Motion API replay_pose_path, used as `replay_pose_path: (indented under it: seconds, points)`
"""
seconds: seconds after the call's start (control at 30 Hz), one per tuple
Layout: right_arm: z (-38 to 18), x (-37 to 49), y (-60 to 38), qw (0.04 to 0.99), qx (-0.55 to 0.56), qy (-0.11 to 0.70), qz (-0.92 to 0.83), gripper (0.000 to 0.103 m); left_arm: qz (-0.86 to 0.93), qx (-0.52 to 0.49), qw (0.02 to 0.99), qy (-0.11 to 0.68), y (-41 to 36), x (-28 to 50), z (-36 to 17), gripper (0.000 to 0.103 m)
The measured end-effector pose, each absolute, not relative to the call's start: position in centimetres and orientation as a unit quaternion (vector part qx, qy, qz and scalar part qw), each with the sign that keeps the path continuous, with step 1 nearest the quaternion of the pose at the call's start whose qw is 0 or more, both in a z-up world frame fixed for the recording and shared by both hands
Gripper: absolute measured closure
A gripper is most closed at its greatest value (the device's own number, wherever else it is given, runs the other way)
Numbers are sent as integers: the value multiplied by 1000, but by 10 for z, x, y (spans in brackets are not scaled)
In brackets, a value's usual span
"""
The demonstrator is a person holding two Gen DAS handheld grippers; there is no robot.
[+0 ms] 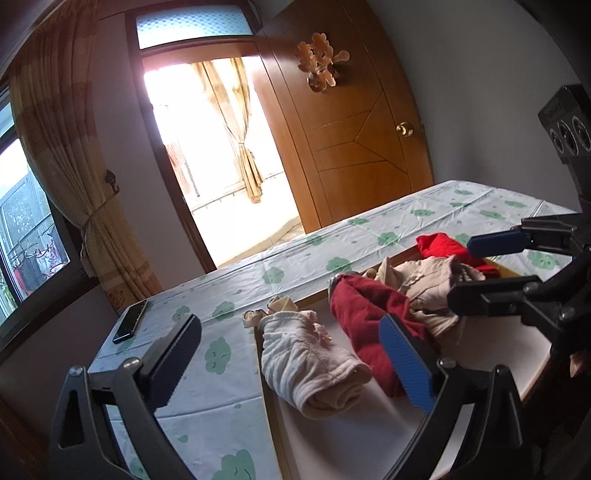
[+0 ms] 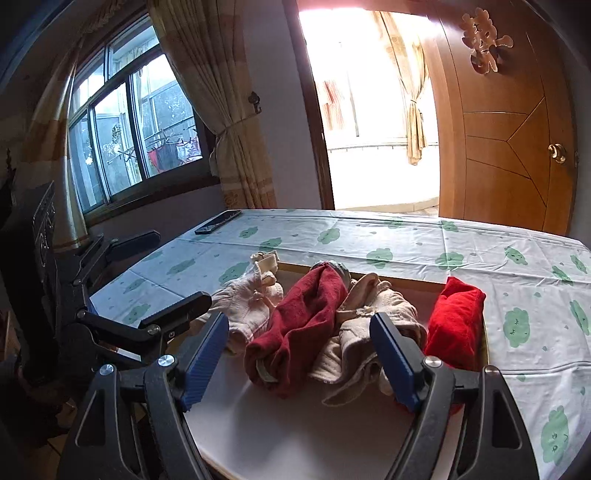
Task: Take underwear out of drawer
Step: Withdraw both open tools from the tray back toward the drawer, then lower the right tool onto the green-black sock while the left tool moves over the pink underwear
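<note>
Both grippers, left (image 1: 291,363) and right (image 2: 303,360), spread wide, clamping nothing. Reaching stage, probably. Next: closing on the crumpled dark-red cotton underwear (image 2: 295,325) inside the shallow white wooden-rimmed drawer (image 2: 295,432).

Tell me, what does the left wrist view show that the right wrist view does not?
Only the left wrist view shows the glass panel above the doorway. Only the right wrist view shows the whole sliding window and the full bright red garment. Both share the phone, the dark red garment, the pale pink garment and the drawer. Each tool, left and right, stands open, holding nothing.
</note>
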State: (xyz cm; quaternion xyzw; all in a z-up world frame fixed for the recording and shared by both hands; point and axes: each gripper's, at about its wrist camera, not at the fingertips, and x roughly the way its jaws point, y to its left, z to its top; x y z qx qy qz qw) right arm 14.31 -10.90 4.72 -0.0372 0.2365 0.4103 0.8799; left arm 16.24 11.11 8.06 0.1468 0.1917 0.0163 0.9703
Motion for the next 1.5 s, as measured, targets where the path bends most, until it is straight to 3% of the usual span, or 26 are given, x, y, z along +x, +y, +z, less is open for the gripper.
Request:
replay_pose_path:
  seconds: [0.33,0.67,1.03,1.5]
  points:
    - [33,65,-150,856,-46,219,466,17,-29,145,974,169,87,67,58,3]
    - [-18,9,-187,853,-64,240,460,16,-13,75,971,226,91,7,5,2]
    - [-66,26,-180,822,-11,332,462,16,33,-21,952,302,133,11,-27,2]
    - [-107,34,-83,743,-111,464,470,16,55,-25,949,310,144,11,-32,2]
